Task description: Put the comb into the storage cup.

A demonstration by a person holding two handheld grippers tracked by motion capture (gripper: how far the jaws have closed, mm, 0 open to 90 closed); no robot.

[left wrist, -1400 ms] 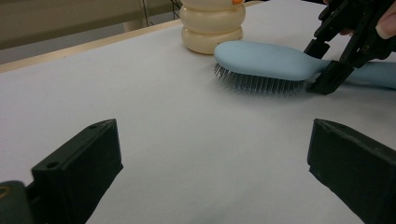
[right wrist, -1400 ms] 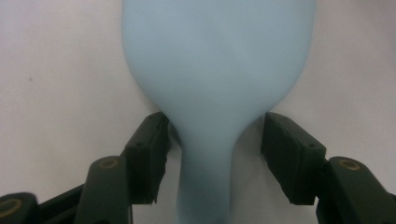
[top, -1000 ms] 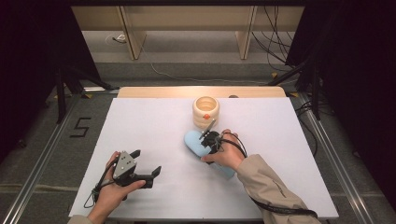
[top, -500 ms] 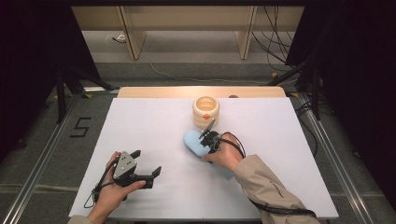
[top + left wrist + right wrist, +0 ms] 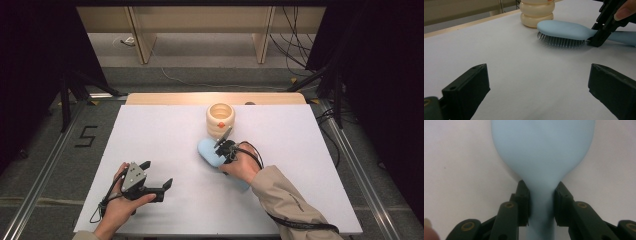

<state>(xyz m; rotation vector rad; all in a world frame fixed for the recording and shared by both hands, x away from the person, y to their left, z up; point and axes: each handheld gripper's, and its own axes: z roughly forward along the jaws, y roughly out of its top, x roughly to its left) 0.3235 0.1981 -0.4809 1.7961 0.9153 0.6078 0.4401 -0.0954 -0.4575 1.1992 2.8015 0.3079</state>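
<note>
A person's right gripper has just been closing on the neck of a pale blue hairbrush, and its two black jaws now press the narrow stem from either side, just below where the head widens. The grasp looks made but the lift not yet begun: in the left gripper view the hairbrush lies flat on the white tabletop, bristles down and touching the surface.

The brush sits near the middle of the tabletop, a little toward the far edge, its rounded head just beside a cream, ribbed cup; whether the two touch cannot be told. The left gripper rests near the front left corner, jaws spread wide and holding nothing.

The next move probably calls for a clean, level raise that keeps the head from swinging into the cup, and a firm enough pinch that the smooth stem does not twist between the pads.

The brush is a smooth, matte oval paddle in one light blue, tapering to a slim handle, with a dense bed of short dark pins beneath.
</note>
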